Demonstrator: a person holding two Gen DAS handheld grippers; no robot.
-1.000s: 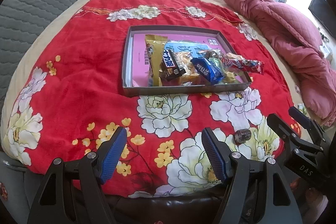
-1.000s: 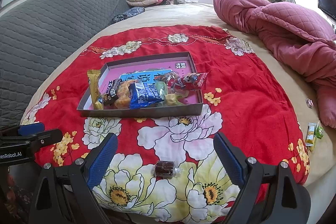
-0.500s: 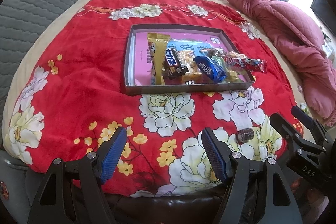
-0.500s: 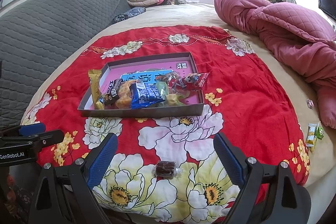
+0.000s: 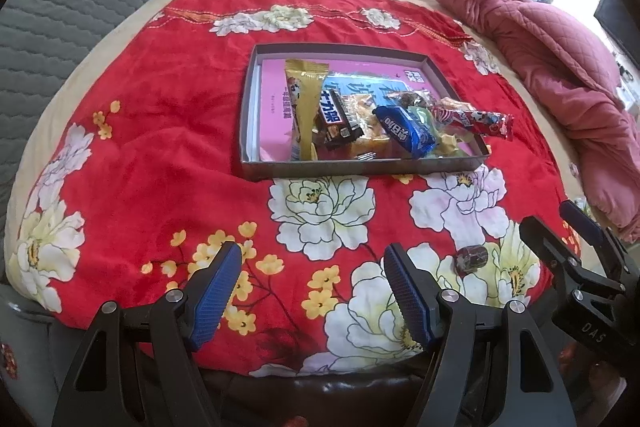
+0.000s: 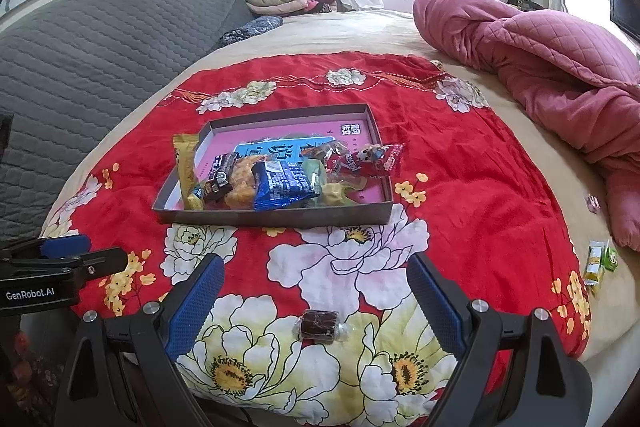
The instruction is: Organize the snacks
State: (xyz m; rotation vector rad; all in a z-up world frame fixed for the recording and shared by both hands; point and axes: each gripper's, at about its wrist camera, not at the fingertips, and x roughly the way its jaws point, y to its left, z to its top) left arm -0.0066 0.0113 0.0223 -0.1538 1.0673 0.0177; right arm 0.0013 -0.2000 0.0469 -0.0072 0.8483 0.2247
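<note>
Left tongs [image 5: 313,291], lower frame: black skeletal arms with triangular cut-outs, silver screws [image 5: 174,295] sitting at the joints, ribbed blue pads [image 5: 216,293] lining the fingers. Right tongs [image 6: 316,301], lower frame: matching build. Each is showing at the other view's edge, white lettering "DAS" [image 5: 593,331] and "GenRobot.AI" [image 6: 30,294] showing on black housings.

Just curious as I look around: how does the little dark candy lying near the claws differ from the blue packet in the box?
The dark candy lies alone on the red flowered blanket; the blue packet sits inside the grey box among other snacks. The candy is small, stubby and in clear wrap; the packet is larger, flat and printed. Both are wrapped and untouched.
</note>
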